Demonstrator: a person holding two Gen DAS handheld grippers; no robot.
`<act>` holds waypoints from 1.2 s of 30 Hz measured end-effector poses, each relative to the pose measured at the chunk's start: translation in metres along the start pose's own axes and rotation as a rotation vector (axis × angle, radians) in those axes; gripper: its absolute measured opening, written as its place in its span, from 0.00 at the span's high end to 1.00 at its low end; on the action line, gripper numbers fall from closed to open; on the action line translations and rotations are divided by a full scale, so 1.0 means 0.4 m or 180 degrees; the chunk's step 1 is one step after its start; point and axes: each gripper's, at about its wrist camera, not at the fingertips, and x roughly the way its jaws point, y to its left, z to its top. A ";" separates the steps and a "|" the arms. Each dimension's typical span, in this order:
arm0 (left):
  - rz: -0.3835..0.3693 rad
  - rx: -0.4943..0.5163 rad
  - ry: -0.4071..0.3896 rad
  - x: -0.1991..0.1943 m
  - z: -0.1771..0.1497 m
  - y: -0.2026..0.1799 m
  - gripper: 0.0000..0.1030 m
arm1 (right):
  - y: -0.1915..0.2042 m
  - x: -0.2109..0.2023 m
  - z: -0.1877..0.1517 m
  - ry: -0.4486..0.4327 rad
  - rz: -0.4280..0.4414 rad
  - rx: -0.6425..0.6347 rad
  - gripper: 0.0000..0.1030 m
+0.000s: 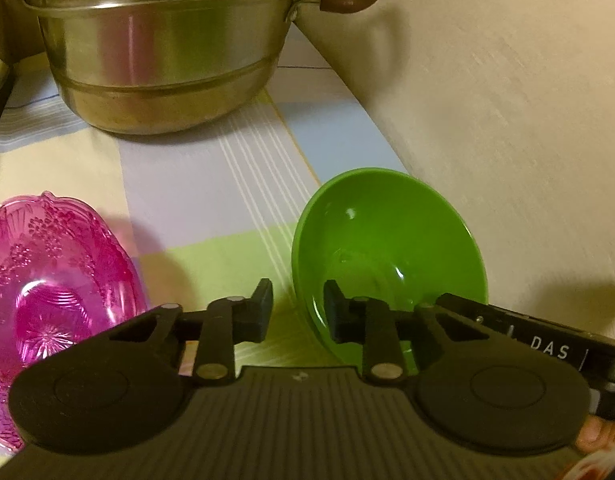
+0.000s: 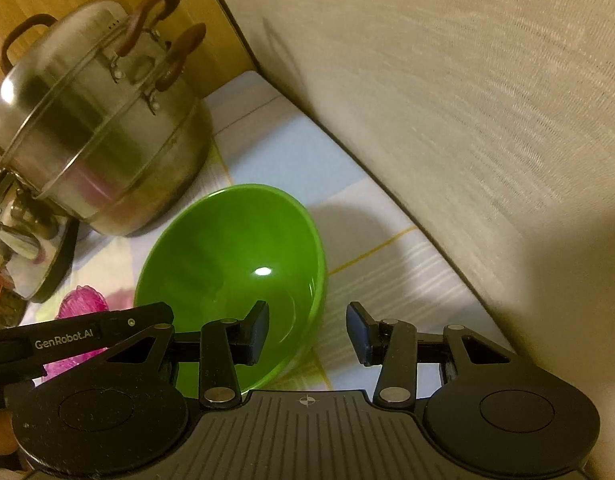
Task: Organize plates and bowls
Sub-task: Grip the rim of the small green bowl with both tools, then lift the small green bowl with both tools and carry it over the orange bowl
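My left gripper (image 1: pixel 297 312) had its jaws partly open, with the near rim of the green bowl (image 1: pixel 387 248) standing between the two pads. The right pad was inside the bowl and the left pad outside it. A gap showed beside each pad, so I cannot tell if either one touched the rim. The bowl was tilted, its opening turned toward me, on the striped cloth (image 1: pixel 211 184) near the wall (image 1: pixel 507 120).

My right gripper (image 2: pixel 307 330) had its jaws wide open and held nothing. Its left finger was in front of the bowl's inside, and the right finger was over the cloth, beside the bowl.

The pink dish (image 1: pixel 55 276) lay to the left, apart from the green bowl. Its lower part was hidden behind my left gripper, and its edge was cut off by the frame. In the right view only small pieces of it showed, behind the other gripper's body.

The steel pot (image 1: pixel 159 60) stood at the back; its top was cut off in the left view.
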 end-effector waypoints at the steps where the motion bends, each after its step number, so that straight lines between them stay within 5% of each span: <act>1: 0.0006 0.0012 -0.0002 0.003 0.000 0.000 0.83 | 0.000 0.004 0.001 0.0007 0.0003 -0.0003 0.60; 7: 0.0012 0.0070 0.0027 0.008 -0.004 -0.008 0.90 | 0.002 0.024 -0.005 0.0045 0.0010 -0.0035 0.80; 20: -0.0019 0.0154 -0.0027 -0.085 -0.052 -0.050 0.91 | -0.005 -0.063 -0.062 -0.0014 -0.0008 -0.0045 0.82; 36: -0.0162 0.0104 -0.0316 -0.339 -0.308 -0.142 0.90 | -0.015 -0.396 -0.275 -0.0247 -0.0110 -0.0222 0.82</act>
